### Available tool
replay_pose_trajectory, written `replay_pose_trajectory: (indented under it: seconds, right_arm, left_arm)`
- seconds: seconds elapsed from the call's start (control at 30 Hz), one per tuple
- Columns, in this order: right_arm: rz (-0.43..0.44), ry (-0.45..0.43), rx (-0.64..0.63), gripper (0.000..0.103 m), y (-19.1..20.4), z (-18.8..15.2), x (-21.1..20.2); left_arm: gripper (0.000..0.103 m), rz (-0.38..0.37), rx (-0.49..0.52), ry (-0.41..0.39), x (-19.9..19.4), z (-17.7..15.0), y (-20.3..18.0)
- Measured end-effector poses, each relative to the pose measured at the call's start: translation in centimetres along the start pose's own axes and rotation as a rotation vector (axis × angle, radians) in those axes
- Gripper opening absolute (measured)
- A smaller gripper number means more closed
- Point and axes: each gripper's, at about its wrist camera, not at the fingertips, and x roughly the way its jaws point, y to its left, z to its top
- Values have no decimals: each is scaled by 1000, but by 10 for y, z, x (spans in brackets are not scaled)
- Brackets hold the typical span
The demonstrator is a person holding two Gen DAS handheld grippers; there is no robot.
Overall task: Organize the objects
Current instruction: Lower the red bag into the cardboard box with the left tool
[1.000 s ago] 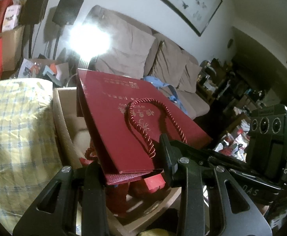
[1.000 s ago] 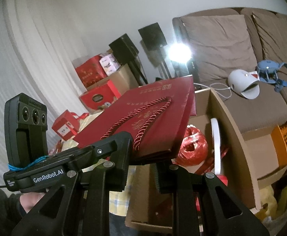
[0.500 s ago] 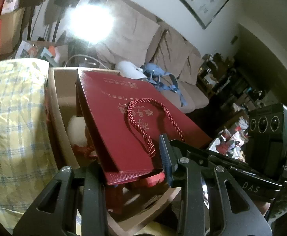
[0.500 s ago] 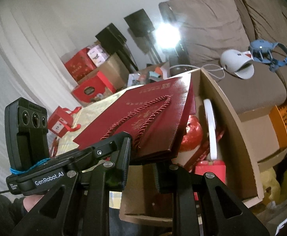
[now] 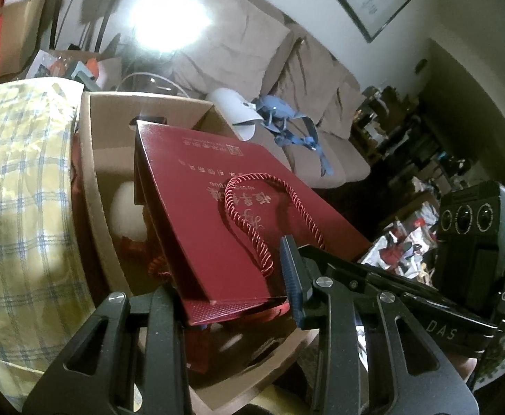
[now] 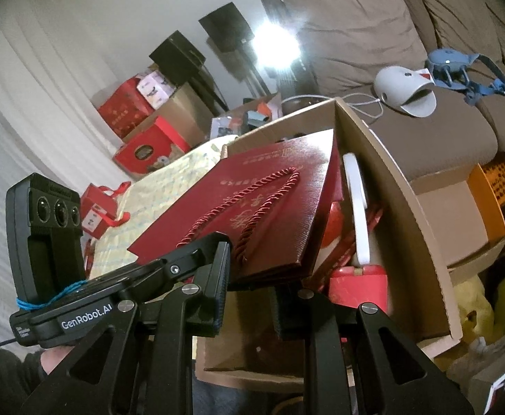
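A folded dark red paper gift bag (image 5: 218, 204) with a twisted rope handle (image 5: 252, 214) hangs tilted over an open cardboard box (image 5: 90, 173). My left gripper (image 5: 231, 304) is shut on the bag's near edge. In the right wrist view the same bag (image 6: 273, 204) has its far end dipping into the box (image 6: 394, 214), and my right gripper (image 6: 252, 287) is shut on its near corner. Each gripper's body also shows in the other's view, beside the bag. Red packets and a white round thing (image 6: 356, 207) lie in the box, partly hidden by the bag.
A yellow checked cloth (image 5: 20, 190) lies left of the box. Behind it stands a brown sofa (image 6: 356, 17) with a white device (image 6: 404, 90) and blue straps on it. Red gift boxes (image 6: 148, 141) and black speakers are at the back left; an orange basket (image 6: 491, 193) is right.
Both grippers have come down with the bag and tipped forward. The bag's far end now sits lower, inside the box's opening. Neither grip has altered.
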Motion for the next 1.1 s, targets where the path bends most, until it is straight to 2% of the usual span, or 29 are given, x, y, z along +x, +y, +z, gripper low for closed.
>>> replay_pose_trajectory:
  seconds: [0.4,0.63,1.1]
  right_arm:
    - [-48,55,10,21,-6,-2,11]
    - [-52,103,61,21,-18,-6,15]
    - [-81,143,74,21,-24,-11,21]
  left_arm:
    - [32,1,-49,56,16,-4,9]
    - [32,0,-78,105,30,-9,14]
    - [33,13,-86,134,39,-14,13]
